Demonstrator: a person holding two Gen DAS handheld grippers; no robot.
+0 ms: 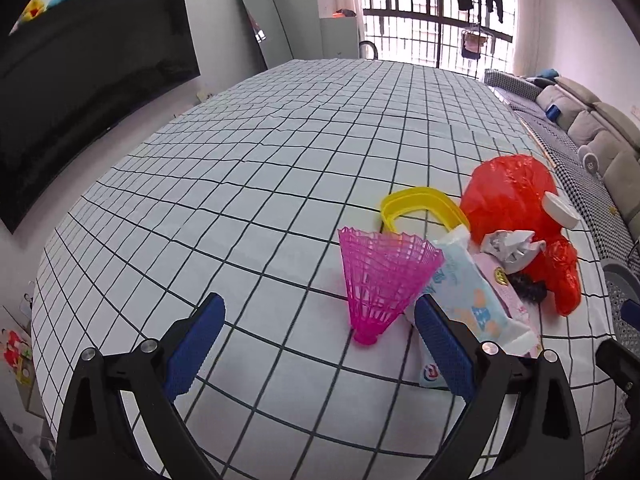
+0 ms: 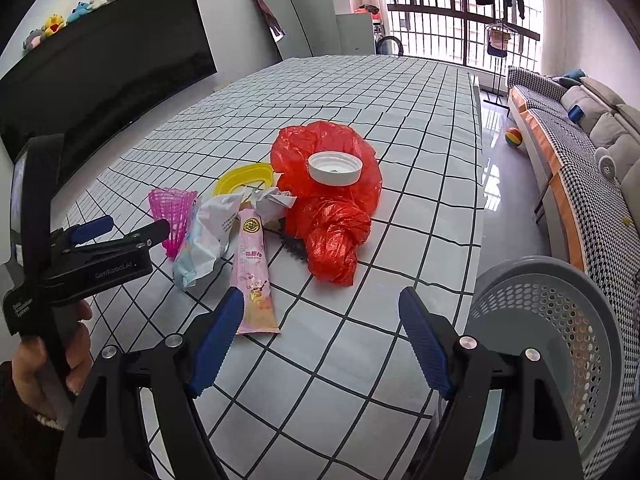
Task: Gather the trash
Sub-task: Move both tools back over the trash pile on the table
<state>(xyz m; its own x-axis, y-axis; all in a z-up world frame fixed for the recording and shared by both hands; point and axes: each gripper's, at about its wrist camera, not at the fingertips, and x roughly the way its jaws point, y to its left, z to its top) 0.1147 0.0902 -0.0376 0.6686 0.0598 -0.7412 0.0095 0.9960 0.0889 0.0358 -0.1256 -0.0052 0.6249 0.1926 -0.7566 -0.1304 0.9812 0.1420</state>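
left wrist view: left gripper point(image 1: 316, 320) jaws spread wide, holding nothing, with the pink plastic mesh shuttlecock point(image 1: 380, 280) lying between the blue pads. right gripper point(image 2: 320, 316) also wide and empty above the grid-patterned tablecloth point(image 2: 360, 340), its left pad just beside the pink snack wrapper point(image 2: 254, 276); crumpled red plastic bag point(image 2: 328, 216) sits beyond, grey perforated plastic basket point(image 2: 560, 320) at the table's right edge.

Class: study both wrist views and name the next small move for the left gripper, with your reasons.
Probably ease the open left gripper forward around the pink shuttlecock: it stands just ahead between the jaws, untouched, nearest of the trash pile, while the grey basket waits beside the right gripper.
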